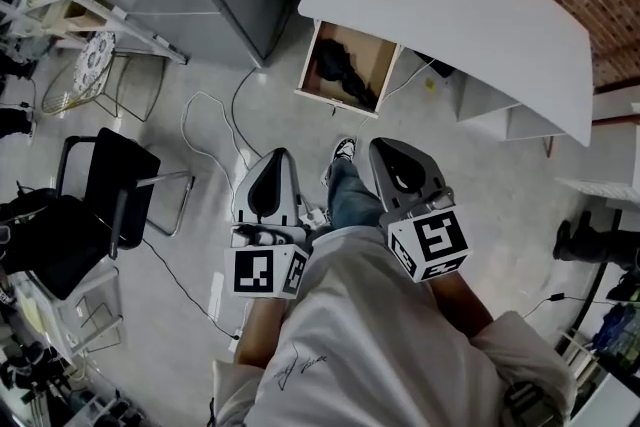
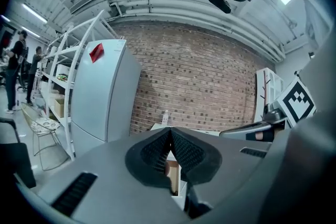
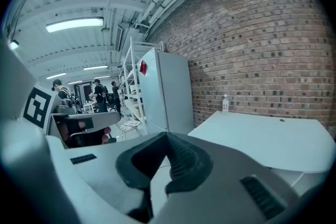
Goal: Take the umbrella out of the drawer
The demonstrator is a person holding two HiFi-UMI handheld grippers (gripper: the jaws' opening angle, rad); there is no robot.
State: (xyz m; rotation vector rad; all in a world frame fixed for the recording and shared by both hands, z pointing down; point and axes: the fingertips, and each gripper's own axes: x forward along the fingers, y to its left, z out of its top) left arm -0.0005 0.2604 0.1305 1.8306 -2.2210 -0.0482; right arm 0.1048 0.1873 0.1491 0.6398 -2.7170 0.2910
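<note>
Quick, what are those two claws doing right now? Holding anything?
Left gripper: closed, holding nothing.
Right gripper: closed, holding nothing.

Bare floor (image 1: 300, 130) at center frame runs clear to the open drawer (image 1: 383, 65); a white desk (image 1: 450, 5) overhangs it; cables (image 1: 234, 110) and 1 chair (image 1: 120, 180) crowd the left.
</note>
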